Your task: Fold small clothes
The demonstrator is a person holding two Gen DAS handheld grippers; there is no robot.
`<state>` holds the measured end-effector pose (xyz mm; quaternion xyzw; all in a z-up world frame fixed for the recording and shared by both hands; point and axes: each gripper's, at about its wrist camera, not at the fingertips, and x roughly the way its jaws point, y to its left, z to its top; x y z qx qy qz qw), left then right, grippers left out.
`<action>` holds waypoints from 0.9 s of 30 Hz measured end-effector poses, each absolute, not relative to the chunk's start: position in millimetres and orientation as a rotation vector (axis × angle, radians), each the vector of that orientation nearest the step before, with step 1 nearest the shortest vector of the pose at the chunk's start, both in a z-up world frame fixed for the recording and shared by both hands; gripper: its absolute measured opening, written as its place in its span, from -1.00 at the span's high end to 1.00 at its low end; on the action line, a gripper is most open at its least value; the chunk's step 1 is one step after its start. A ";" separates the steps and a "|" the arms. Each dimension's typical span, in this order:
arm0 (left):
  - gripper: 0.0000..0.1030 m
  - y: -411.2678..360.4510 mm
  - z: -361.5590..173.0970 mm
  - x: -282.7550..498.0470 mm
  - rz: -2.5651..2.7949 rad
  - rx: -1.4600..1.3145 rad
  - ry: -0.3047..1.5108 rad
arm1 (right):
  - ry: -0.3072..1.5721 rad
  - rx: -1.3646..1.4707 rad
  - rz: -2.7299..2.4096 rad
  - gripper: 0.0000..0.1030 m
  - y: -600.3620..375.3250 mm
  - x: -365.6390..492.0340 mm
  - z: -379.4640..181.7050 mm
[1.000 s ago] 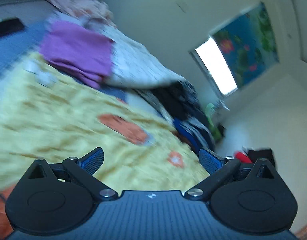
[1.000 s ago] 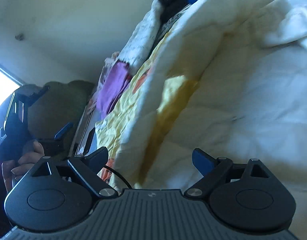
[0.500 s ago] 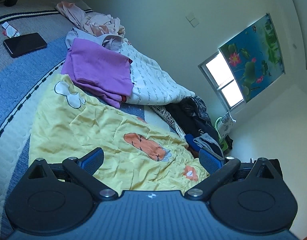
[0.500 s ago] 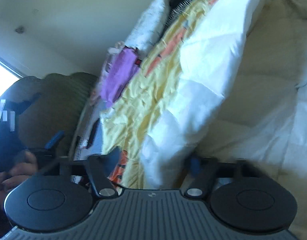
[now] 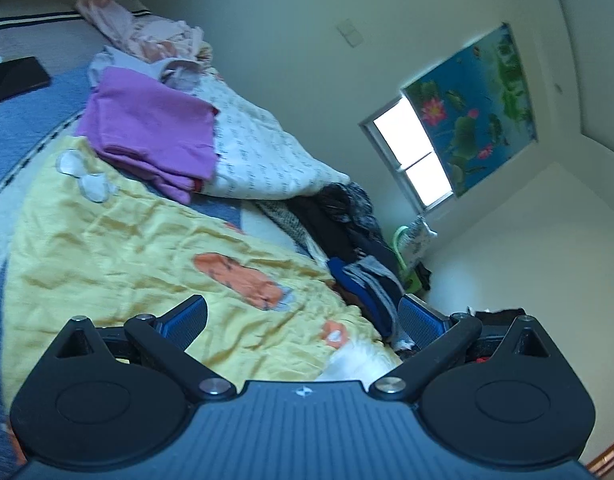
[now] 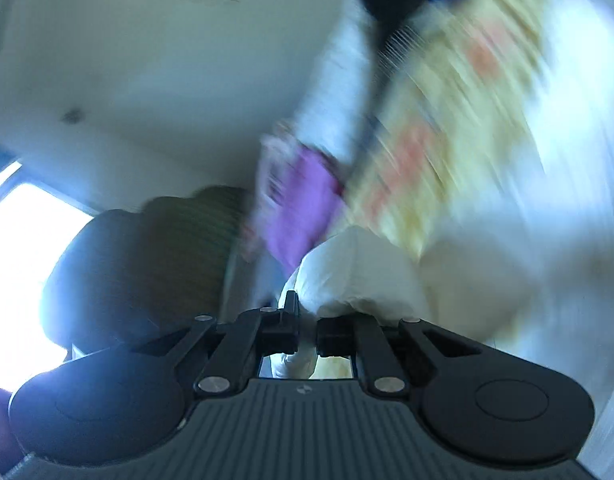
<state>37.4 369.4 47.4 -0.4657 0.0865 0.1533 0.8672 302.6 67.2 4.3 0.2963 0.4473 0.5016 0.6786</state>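
Garment [image 5: 119, 248], yellow, spread lengthwise ahead of the left gripper [image 5: 303, 316], jaws apart; right gripper [image 6: 307, 330] closing on its white edge [image 6: 347, 276].

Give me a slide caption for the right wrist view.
Right gripper closing on a white fabric fold, yellow garment blurred beyond.

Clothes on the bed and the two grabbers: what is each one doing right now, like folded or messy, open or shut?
left gripper: open, nothing between its fingers.
right gripper: jaws closing on a fold of white cloth.
yellow garment: spread out, wrinkled, not folded.
purple garment: folded, lying on the pile.
pink clothes: crumpled heap.
dark clothes: messy pile.
phone: lying flat, screen dark.
window: bright, blind partly rolled up.
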 end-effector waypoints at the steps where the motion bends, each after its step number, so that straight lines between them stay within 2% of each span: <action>1: -1.00 365.7 49.4 40.2 0.307 -0.971 0.182 | 0.963 0.621 1.164 0.75 65.0 317.5 39.3; 7: -1.00 334.6 58.8 63.2 0.201 -0.919 0.207 | 0.759 0.389 1.248 0.74 16.1 367.4 210.5; 11: -1.00 292.9 56.0 106.0 0.060 -0.840 0.297 | 0.664 0.279 1.280 0.74 -29.8 362.0 269.5; 15: -1.00 195.4 55.9 171.8 -0.200 -0.586 0.424 | 0.696 0.231 1.228 0.73 -65.8 363.2 262.6; 18: -1.00 106.4 52.0 215.8 -0.284 -0.148 0.364 | 0.726 0.263 1.204 0.73 -92.9 366.7 241.6; 20: -1.00 72.3 40.1 248.4 -0.238 0.032 0.360 | 0.723 0.291 1.223 0.73 -109.4 364.8 232.1; 22: -1.00 65.8 26.5 290.1 -0.220 0.016 0.449 | 0.703 0.300 1.242 0.73 -130.9 360.9 228.9; 27: -0.98 100.7 -3.5 362.6 -0.057 -0.250 0.599 | 0.695 0.330 1.214 0.73 -200.9 363.7 200.4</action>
